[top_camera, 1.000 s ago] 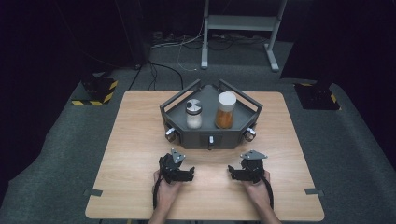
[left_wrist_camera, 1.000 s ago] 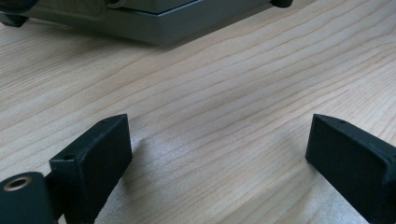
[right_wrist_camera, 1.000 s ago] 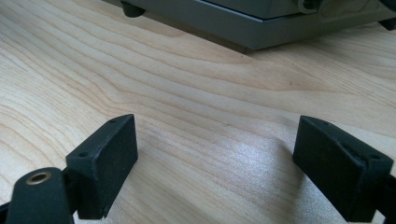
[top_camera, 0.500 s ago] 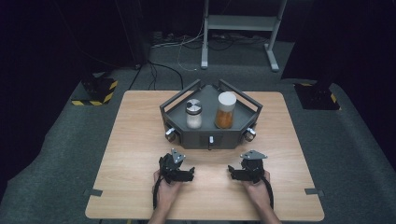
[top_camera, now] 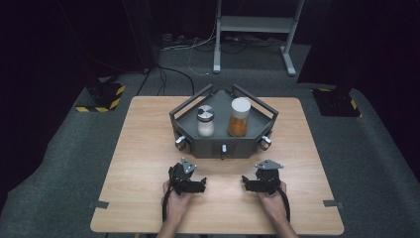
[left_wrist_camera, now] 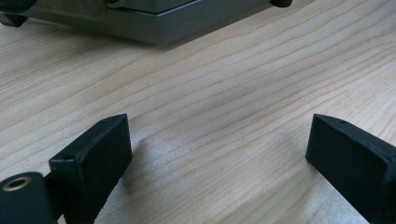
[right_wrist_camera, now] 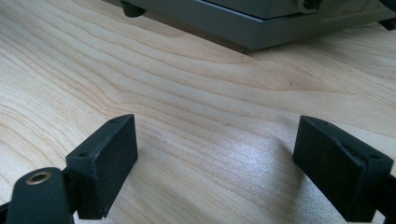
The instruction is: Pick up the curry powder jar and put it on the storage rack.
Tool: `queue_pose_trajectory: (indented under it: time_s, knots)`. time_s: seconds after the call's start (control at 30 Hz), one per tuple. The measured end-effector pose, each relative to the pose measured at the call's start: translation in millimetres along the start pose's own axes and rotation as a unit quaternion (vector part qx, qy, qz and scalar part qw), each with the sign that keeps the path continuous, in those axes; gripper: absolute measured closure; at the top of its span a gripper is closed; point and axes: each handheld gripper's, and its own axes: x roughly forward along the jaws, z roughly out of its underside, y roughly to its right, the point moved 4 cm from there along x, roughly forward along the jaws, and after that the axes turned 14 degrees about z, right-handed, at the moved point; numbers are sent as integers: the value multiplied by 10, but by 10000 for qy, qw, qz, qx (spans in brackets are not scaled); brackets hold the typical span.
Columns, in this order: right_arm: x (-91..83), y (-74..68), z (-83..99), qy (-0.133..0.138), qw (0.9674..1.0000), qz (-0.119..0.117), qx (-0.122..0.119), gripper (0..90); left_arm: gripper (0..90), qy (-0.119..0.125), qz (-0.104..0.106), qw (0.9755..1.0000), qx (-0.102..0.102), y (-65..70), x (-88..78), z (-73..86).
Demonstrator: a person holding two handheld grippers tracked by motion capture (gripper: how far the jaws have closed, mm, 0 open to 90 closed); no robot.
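Observation:
A grey angular tray [top_camera: 224, 147] stands on the wooden table [top_camera: 143, 148]. In it stand a small white-filled jar with a metal lid [top_camera: 205, 121] and a taller jar of orange contents with a white lid [top_camera: 239, 117]. My left gripper [top_camera: 198, 184] rests on the table near the front, left of centre, held by a hand. My right gripper [top_camera: 247, 184] rests to its right. Both point inward, toward each other, with the tray beyond them. In the left gripper view the left gripper [left_wrist_camera: 219, 154] stands open over bare wood. In the right gripper view the right gripper [right_wrist_camera: 217, 158] stands open too, nothing between its jaws.
The tray's base [left_wrist_camera: 154, 23] lies a short way beyond the jaws; in the right gripper view the tray's base [right_wrist_camera: 261, 28] looks just as near. Knobs [top_camera: 181, 143] stick out from the tray's front. A metal stand [top_camera: 252, 29] and cables lie on the dark floor behind.

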Motion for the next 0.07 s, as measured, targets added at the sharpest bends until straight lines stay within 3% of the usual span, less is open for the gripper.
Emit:
queue_pose_trajectory:
  time_s: [0.07]
  knots:
    - [0, 0, 0, 0, 10000, 1, 0, 138, 69, -1, 0, 10000, 1, 0, 0, 0]
